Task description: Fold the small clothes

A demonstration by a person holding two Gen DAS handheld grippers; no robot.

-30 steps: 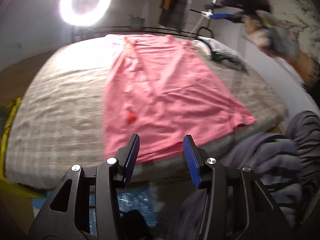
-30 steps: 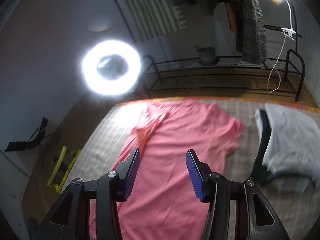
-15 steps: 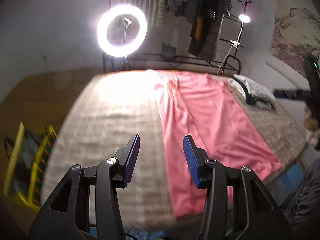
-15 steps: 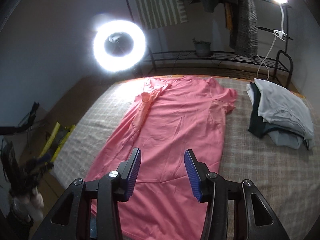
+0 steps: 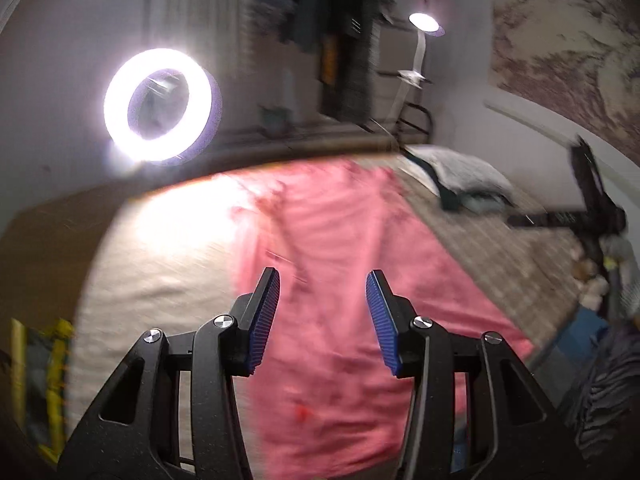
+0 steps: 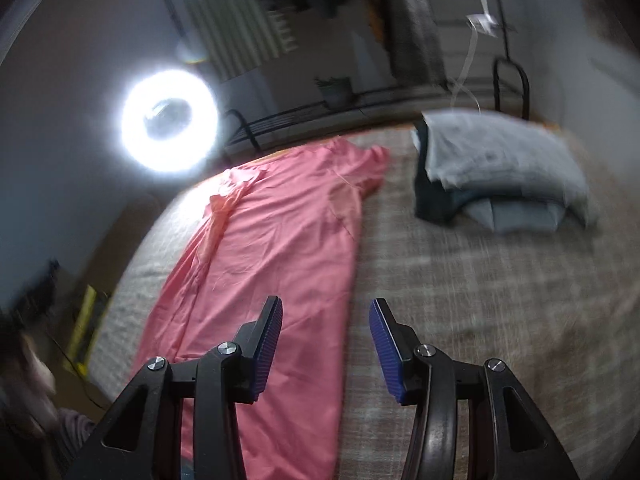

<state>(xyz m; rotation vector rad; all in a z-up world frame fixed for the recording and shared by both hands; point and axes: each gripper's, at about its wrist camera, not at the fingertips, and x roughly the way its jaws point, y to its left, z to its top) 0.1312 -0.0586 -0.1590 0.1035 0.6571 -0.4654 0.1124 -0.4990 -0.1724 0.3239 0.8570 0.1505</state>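
A pink T-shirt (image 5: 340, 280) (image 6: 276, 256) lies spread lengthwise on the checked bed cover (image 6: 460, 300), its left sleeve folded inward. My left gripper (image 5: 323, 280) hovers open above the shirt's middle with nothing between its blue pads. My right gripper (image 6: 326, 308) hangs open over the shirt's right edge, one pad above the cloth and the other above bare cover; nothing is gripped. The right gripper also shows as a dark shape (image 5: 592, 208) at the right of the left wrist view.
A stack of folded grey and dark clothes (image 6: 500, 172) (image 5: 460, 180) sits on the bed's far right. A glaring ring light (image 5: 158, 104) (image 6: 170, 126) stands behind the bed, with a metal rack (image 6: 360, 96) and hanging clothes. A yellow object (image 5: 40, 380) lies on the floor left.
The left gripper has risen and swung from the hem toward the shirt's middle. The right gripper has sunk and shifted right, from above the shirt's centre to its right edge.
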